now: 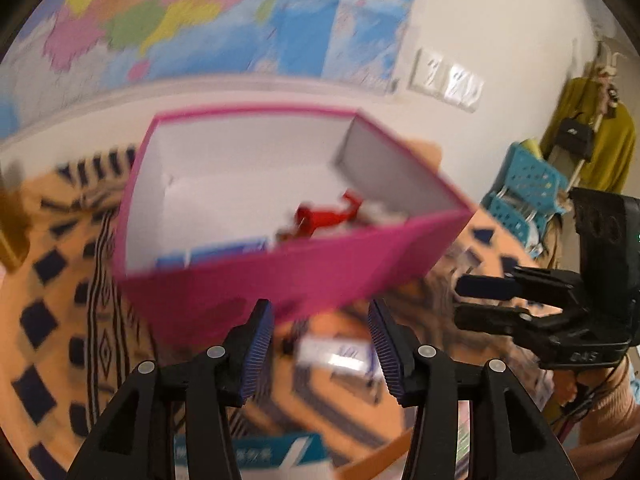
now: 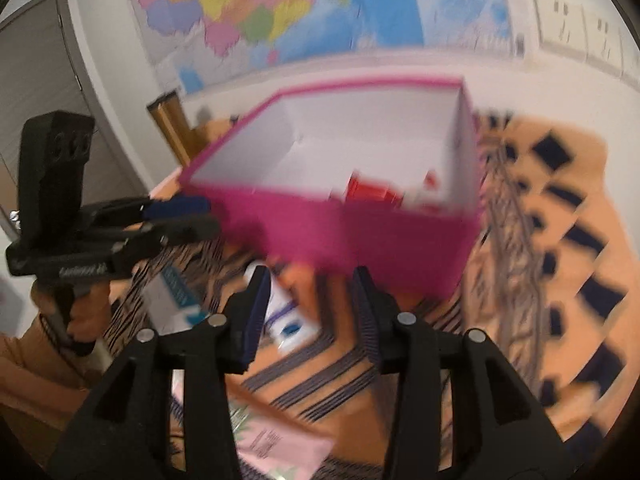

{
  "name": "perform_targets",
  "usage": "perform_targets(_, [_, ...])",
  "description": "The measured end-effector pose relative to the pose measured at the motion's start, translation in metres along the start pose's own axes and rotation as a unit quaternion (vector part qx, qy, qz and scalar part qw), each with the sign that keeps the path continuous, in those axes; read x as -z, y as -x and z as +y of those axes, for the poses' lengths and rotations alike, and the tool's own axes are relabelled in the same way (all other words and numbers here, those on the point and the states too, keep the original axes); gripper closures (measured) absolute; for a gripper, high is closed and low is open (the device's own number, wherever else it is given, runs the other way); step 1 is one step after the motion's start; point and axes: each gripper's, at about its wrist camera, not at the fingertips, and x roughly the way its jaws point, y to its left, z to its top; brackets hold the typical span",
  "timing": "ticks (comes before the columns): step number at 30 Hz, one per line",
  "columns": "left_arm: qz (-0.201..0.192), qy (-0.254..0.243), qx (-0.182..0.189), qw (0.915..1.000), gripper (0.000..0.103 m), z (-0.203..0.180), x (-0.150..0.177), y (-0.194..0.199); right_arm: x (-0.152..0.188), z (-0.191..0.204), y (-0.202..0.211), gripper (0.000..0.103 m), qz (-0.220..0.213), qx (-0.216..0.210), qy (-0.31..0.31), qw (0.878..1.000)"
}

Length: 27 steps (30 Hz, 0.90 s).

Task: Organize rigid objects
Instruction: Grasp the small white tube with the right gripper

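A pink box [image 1: 280, 280] with a white inside stands on the orange patterned cloth; it also shows in the right wrist view [image 2: 360, 236]. Inside lie a red object [image 1: 326, 214] [image 2: 370, 192] and a blue and white box [image 1: 216, 256]. My left gripper [image 1: 322, 346] is open and empty, just in front of the pink box. A small white and purple box [image 1: 340, 354] lies on the cloth between its fingers. My right gripper [image 2: 310, 314] is open and empty, above the same small box [image 2: 286, 320]. Both views are blurred.
A teal and white box [image 1: 260, 456] [image 2: 176, 292] lies near the front. A pink leaflet [image 2: 276, 444] lies at the table's front edge. A map [image 1: 200, 12] hangs on the wall behind. Blue baskets [image 1: 528, 188] stand at the right.
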Motion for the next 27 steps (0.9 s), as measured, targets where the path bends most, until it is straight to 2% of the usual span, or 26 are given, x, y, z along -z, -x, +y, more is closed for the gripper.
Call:
perform_targets(4, [0.033,0.018,-0.021,0.9991,0.053,0.017,0.015,-0.016,0.021,-0.002,-0.021,0.059,0.037,-0.029,-0.034,0.998])
perform_targets(9, [0.051,0.014,-0.017,0.9985,0.053,0.02,0.022,-0.026,0.034,0.0,-0.039,0.059,0.064,-0.037,-0.049,0.996])
perform_targets(17, [0.079,-0.006,-0.002,0.9969,0.055,0.011,0.021,-0.049,0.04,0.001,-0.051,0.059,0.075,-0.031,-0.055,0.995])
perform_targets(20, [0.082,-0.011,0.006,0.9966,0.06,0.005,0.023,-0.051,0.041,-0.003,-0.053,0.059,0.076,-0.03,-0.058,0.995])
perform_targets(27, [0.092,-0.039,0.017,0.9949,0.06,-0.018,0.031,-0.05,0.041,-0.008,-0.052,0.059,0.071,-0.031,-0.066,0.995])
